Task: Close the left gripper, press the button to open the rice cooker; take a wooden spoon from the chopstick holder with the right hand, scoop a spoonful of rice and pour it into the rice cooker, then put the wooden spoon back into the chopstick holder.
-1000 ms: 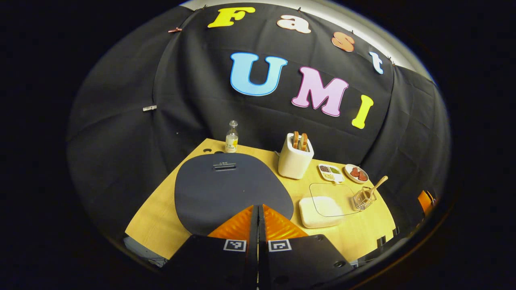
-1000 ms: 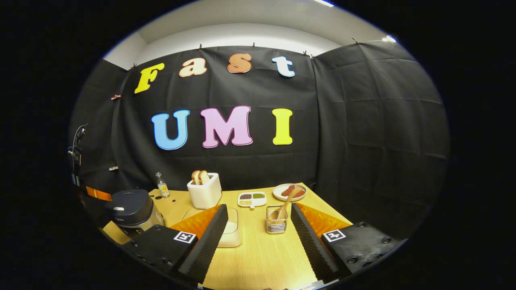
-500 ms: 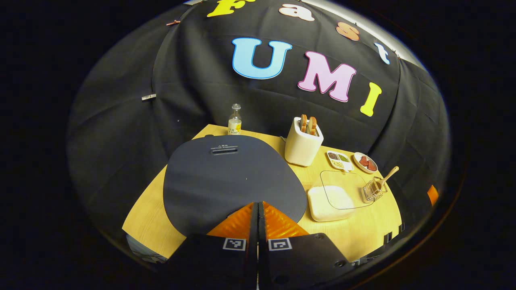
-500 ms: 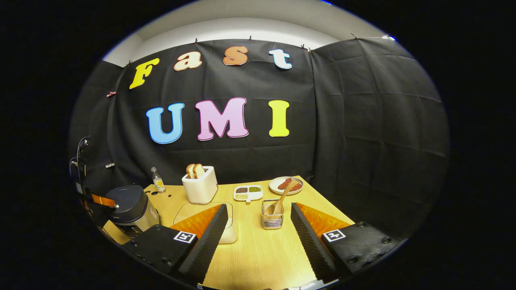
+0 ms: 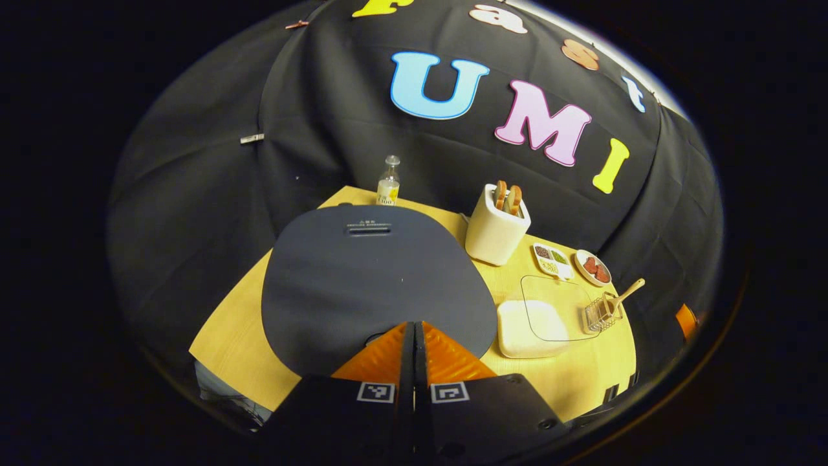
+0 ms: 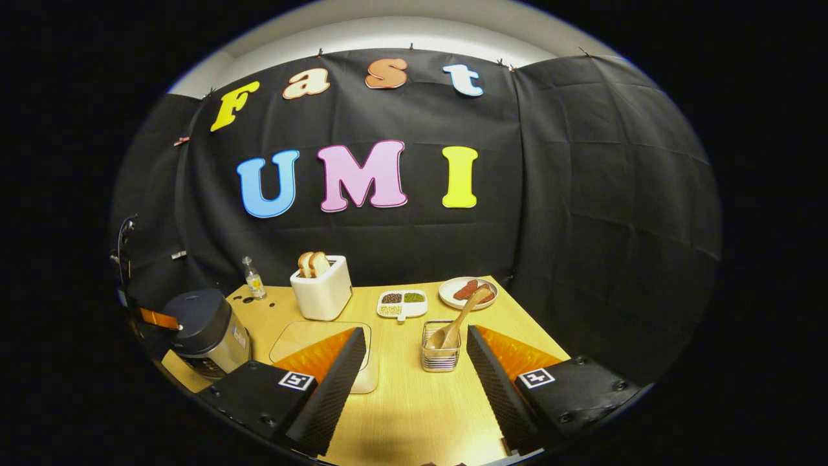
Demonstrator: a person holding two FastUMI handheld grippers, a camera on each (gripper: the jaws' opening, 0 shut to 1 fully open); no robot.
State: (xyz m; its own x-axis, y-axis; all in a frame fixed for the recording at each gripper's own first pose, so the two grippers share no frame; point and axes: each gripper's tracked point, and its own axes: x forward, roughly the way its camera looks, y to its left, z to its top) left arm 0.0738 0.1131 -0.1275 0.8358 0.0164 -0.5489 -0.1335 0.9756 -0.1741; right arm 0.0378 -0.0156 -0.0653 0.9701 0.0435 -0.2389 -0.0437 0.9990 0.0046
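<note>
The wooden table (image 6: 414, 401) carries everything here. Largest on it is the rice cooker (image 5: 375, 278), at the left end; in the left gripper view its dark lid lies flat and closed right under the camera. The left gripper (image 5: 414, 330) has its 2 fingers pressed together with nothing between them, tips at the near edge of the lid; whether they actually touch the button there is hard to tell, since the fingers cover that spot. In the right gripper view the same cooker (image 6: 204, 330) stands at the far left with the other gripper at its front rim.

The right gripper (image 6: 414, 353) is spread wide and holds nothing, hanging low over the table. Between its fingers, a little further back, sits the wire chopstick holder (image 6: 440, 355) with the wooden spoon (image 6: 460, 318) leaning in it, handle tilted up to the right. Left of the holder is the pale rice container (image 5: 527, 320) with a clear lid. Behind stand a white toaster (image 6: 321, 292) holding 2 slices, a divided dish (image 6: 402, 302), a small plate (image 6: 468, 292) and a little bottle (image 6: 253, 279).
</note>
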